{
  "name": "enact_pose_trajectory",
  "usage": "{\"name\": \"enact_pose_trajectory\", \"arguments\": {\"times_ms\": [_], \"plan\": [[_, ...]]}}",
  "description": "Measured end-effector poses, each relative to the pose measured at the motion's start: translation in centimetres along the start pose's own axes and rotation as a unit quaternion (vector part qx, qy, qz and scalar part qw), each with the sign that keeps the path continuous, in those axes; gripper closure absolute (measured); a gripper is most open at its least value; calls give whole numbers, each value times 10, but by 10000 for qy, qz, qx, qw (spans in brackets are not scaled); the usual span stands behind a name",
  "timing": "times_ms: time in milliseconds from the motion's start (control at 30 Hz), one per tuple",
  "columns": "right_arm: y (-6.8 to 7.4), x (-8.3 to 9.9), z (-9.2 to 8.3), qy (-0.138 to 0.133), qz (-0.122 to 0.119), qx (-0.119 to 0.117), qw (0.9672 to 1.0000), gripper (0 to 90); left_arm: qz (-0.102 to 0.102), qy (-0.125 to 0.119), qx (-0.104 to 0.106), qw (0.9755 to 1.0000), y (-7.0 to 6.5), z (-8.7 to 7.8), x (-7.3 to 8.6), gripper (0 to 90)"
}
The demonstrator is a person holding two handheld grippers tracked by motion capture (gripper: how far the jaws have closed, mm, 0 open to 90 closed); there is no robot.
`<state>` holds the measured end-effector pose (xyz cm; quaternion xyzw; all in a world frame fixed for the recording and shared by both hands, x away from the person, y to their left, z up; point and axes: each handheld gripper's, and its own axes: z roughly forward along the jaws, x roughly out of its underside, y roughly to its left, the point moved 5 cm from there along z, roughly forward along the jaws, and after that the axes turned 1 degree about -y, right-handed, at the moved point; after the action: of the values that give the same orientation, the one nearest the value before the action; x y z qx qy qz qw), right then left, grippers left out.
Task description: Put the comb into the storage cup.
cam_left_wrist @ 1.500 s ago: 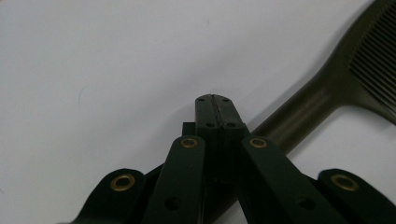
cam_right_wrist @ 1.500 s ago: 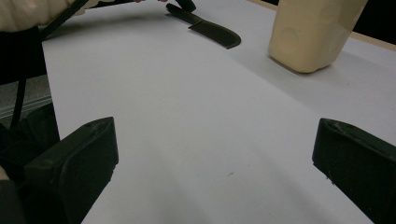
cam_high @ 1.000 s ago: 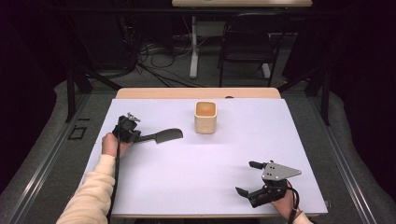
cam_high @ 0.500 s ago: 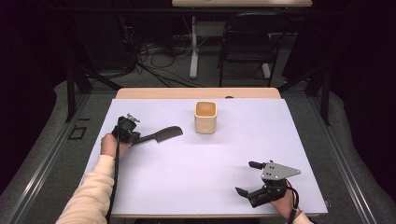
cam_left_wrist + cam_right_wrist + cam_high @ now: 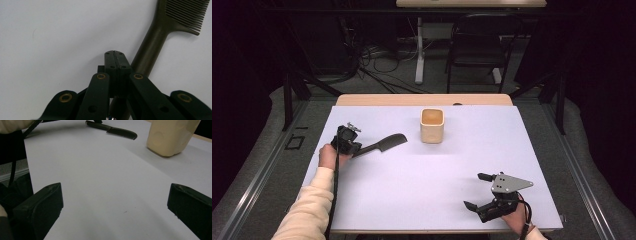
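at the left of the high view, the left tool [image 5: 354, 145] has its jaws pressed together on the handle of a dark comb [image 5: 386, 144], whose toothed end points toward the middle of the white surface [image 5: 412, 190]. a tan square cup [image 5: 432, 125] stands upright in the upper centre of the frame, near the comb's teeth but apart from them. at the lower right, the right tool [image 5: 476, 191] rests with its jaws spread wide apart and holds nothing.
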<state>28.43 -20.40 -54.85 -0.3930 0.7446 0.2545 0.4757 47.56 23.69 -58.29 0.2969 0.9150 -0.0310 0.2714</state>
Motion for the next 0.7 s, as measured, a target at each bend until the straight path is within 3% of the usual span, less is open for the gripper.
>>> {"name": "enact_pose_trajectory", "arguments": {"times_ms": [200,333,533,600,633,700], "plan": [[1,0,0,22,-2,-31,10000,0,4,-11,15,10000,0,-2,1,897],[0,0,1,35,16,-43,10000,0,110,-82,-156,9998,0,-6,-2,868],[1,0,0,28,-2,-50,10000,0,129,-361,-321,9987,2,-18,-8,735],[1,0,0,25,5,-51,10000,0,85,-354,-369,9987,4,-21,-10,649],[1,0,0,26,4,-57,10000,0,81,-337,-346,9988,5,-22,-11,586],[1,0,1,20,8,-62,10000,0,118,-374,-239,9989,6,-23,-11,553]]}}
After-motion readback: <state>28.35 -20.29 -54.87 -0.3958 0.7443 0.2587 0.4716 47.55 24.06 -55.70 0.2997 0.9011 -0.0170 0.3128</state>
